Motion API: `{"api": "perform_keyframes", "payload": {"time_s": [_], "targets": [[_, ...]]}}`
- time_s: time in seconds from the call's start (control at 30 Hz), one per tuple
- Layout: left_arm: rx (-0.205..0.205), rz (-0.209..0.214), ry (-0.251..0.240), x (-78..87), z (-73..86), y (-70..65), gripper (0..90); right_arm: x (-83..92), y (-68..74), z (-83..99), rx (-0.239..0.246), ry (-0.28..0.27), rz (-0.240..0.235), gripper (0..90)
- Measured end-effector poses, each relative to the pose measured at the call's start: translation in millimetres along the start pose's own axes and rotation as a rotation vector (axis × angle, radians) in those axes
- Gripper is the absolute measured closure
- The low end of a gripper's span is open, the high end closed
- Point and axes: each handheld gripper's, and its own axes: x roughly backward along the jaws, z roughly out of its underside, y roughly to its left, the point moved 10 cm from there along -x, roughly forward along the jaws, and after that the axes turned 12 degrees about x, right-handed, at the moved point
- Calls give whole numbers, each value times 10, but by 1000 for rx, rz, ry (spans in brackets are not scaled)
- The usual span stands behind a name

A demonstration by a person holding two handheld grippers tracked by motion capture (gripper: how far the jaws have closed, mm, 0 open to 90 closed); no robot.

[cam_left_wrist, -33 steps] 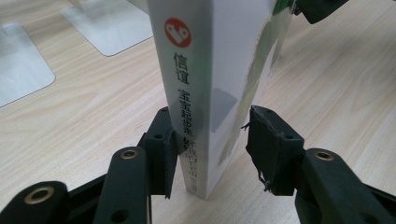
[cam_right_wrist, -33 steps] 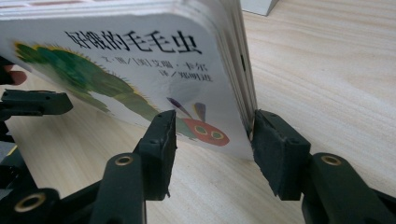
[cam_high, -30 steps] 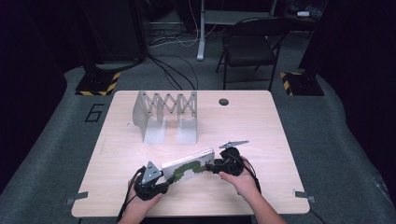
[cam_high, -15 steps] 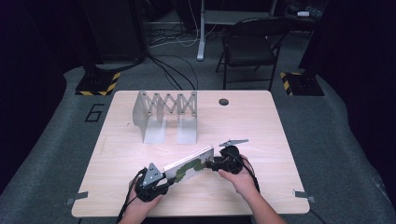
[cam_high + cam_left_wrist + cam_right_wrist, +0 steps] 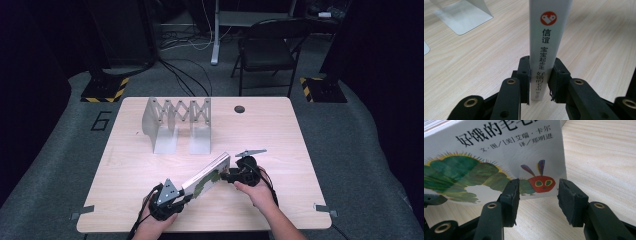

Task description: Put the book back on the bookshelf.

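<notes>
Book (image 5: 206, 176) sits in front of the bookend rack (image 5: 177, 122), left gripper (image 5: 540, 82) jaws just closed onto its spine; right gripper (image 5: 537, 195) jaws gape, pads off the cover.

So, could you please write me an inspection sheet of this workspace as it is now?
Surface: wooden table, one round hole at the back.
Job's things: book, aslant between the two claws.
Clutter: metal rack, standing behind the book, apart from it.
Grippers: left claw has just been closing, now clamped on the book's spine; right claw at the cover, jaws apart.
Cables: gripper cable trails over the right hand; floor cables behind the table.
Surroundings: chair, grey floor, dark room.
</notes>
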Motion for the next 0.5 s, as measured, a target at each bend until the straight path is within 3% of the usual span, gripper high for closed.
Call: {"api": "perform_keyframes", "payload": {"time_s": [0.23,0.37,0.47,0.5], "targets": [[-15,-19,-6,-5,-5,-19,739,-9,-18,0,5,-6,-3,513],[-39,-61,-25,12,-27,-16,743,-11,-29,3,8,-7,0,512],[-24,-73,-45,29,-58,25,745,1,-29,7,-7,-4,-1,512],[-14,-59,-34,38,-55,37,746,4,-35,8,-8,-3,0,512]]}}
